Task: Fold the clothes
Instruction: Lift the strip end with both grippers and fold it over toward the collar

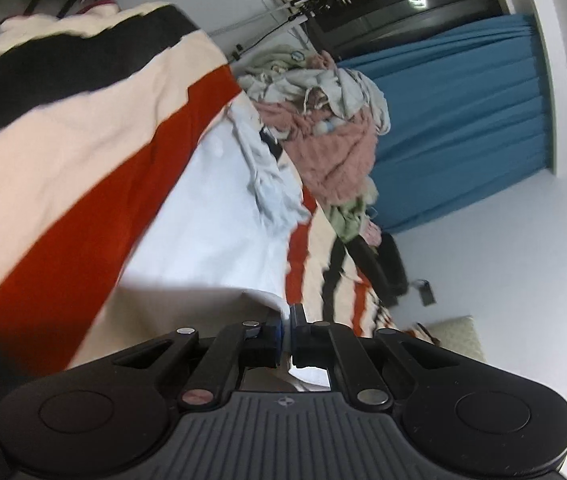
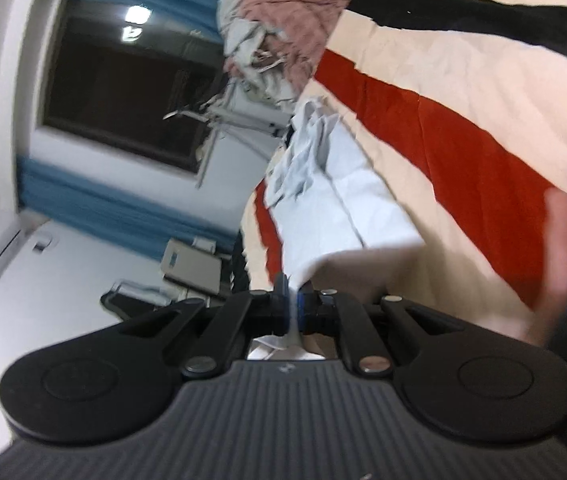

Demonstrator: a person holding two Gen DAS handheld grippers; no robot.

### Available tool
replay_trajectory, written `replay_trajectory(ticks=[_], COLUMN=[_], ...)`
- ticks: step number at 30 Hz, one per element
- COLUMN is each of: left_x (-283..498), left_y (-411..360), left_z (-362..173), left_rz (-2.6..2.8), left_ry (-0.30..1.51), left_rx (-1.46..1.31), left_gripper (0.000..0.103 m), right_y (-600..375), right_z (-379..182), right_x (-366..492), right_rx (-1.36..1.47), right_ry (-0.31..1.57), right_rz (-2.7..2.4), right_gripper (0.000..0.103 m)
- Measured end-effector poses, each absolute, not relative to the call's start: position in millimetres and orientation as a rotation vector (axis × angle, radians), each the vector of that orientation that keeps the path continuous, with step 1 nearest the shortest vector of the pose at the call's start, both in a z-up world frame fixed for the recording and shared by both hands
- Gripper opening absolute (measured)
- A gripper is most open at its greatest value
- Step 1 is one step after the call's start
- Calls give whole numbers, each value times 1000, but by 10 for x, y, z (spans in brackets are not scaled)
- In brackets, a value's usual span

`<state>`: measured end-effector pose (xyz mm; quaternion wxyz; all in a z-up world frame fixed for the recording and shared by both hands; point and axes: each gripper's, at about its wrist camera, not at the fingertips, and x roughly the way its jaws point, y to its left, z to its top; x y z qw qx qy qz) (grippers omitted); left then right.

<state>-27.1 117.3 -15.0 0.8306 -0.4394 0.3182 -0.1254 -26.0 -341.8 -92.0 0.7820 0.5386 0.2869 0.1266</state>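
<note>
While the white garment point(image 1: 211, 216) lies on the striped bedspread point(image 1: 83, 152), left gripper point(image 1: 286, 320) and right gripper point(image 2: 292, 292) each pinch its near edge, jaws nearly closed.

Pale blue garment point(image 1: 211, 216) point(image 2: 347, 200), stretched over striped bedspread

Your path ahead is blocked by the heaped pile of pink and grey clothes point(image 1: 323, 120); the striped cream, red and black blanket point(image 2: 463, 92) beside it lies open.
</note>
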Motion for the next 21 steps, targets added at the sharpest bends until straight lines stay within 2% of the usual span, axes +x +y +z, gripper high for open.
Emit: replay_trajectory(ticks=[12, 17, 21], left_x=[1675, 2176, 2452], left_y=[864, 748, 692], left_z=[-328, -605, -939], left_rz=[-150, -160, -149], left_ry=[579, 537, 600], left_rx=[-615, -459, -400], left_gripper=[4, 4, 4], right_y=[-3179, -3166, -3110], right_z=[-1237, -1520, -1722], right_x=[1770, 2224, 2484], right_rx=[1061, 966, 877], right_ry=[623, 542, 567], right_rz=[228, 276, 262], right_gripper=[8, 8, 8])
